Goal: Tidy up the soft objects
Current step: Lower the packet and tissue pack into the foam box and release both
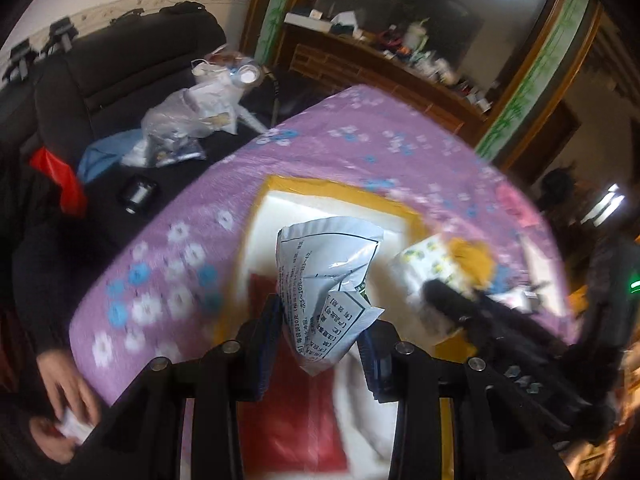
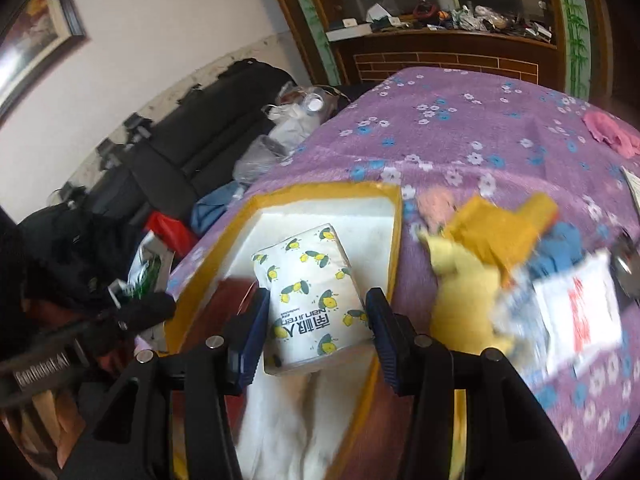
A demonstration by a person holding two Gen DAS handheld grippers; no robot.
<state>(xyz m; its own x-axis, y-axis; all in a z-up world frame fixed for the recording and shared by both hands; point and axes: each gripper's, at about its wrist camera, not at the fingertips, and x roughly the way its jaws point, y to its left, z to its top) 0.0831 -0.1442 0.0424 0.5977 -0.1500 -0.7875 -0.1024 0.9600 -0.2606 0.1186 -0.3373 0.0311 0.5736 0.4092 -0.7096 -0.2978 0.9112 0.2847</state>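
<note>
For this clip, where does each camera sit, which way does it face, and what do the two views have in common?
Left wrist: sits on the left gripper, looking forward and down into the yellow-rimmed box; its fingers pinch a crumpled white packet; the right gripper crosses at right.
Right wrist: sits on the right gripper, facing the same box; its fingers flank a lemon-print tissue pack.
Shared: the box, the tissue pack, the purple floral cloth, the dark sofa.

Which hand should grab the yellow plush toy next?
Probably the right hand-held gripper, once it releases its tissue pack over the box; the yellow plush lies just right of it. The left hand-held gripper holds a white packet.
</note>
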